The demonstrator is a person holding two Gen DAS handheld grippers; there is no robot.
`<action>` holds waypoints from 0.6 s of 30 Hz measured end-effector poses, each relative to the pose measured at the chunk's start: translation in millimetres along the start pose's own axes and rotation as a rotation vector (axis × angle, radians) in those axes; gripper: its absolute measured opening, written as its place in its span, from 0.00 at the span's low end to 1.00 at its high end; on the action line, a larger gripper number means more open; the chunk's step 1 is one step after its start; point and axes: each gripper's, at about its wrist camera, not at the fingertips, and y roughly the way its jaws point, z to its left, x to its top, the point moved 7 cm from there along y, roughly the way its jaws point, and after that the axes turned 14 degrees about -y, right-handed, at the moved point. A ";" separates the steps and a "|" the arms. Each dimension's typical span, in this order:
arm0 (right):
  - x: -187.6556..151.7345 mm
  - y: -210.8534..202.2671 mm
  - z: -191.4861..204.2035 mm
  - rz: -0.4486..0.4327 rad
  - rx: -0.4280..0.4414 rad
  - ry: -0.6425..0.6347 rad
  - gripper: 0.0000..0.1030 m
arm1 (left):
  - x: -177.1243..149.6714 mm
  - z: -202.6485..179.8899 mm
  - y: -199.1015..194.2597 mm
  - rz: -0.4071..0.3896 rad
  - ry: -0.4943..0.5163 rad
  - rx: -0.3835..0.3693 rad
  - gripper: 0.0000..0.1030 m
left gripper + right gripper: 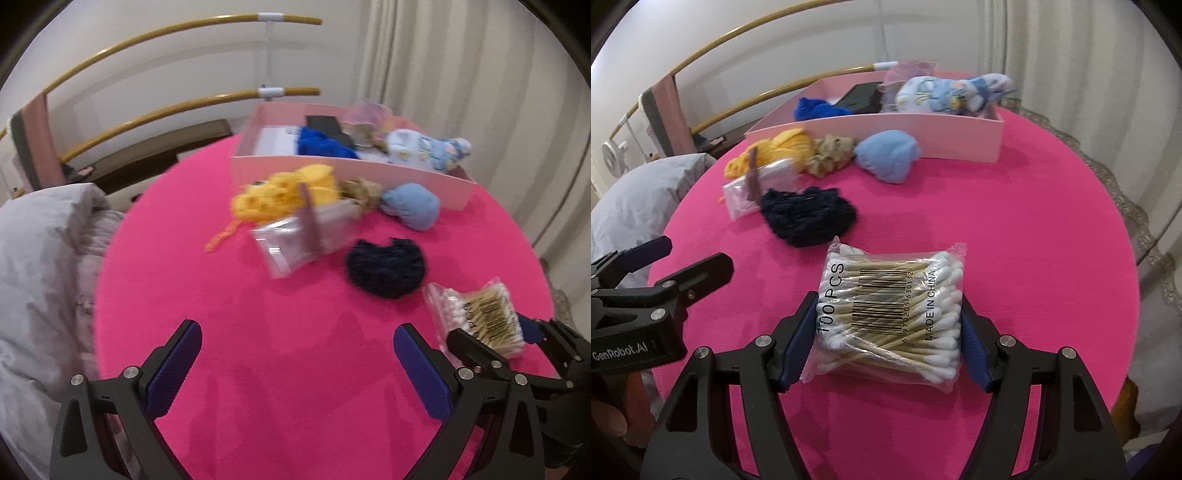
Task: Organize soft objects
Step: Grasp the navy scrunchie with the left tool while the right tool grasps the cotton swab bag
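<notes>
Right gripper clamps swab bag; swabs lie crosswise; pink box upper centre. Left gripper wide, empty.

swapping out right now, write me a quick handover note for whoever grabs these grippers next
Right gripper: fingers shut on the clear bag of cotton swabs, low over the pink round table.
Left gripper: open, empty.
Done: bright blue knit piece, printed blue cloth bundle and black case sit in the pink cardboard box.
Left: yellow crochet piece, tan scrunchie, light blue fabric ball, dark navy knit piece and clear plastic pouch, all outside the box, plus the swab bag.
</notes>
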 end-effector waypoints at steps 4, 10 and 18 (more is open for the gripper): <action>-2.6 -0.8 -14.3 -0.004 -0.014 0.024 0.65 | 2.7 -19.4 14.3 0.017 0.024 -0.023 0.99; -4.9 -3.1 -39.8 -0.013 -0.063 0.067 0.65 | 9.5 -45.3 38.5 0.043 0.052 -0.053 0.96; -6.1 -5.3 -64.2 -0.018 -0.092 0.113 0.65 | 20.8 -63.1 71.6 0.073 0.084 -0.073 0.57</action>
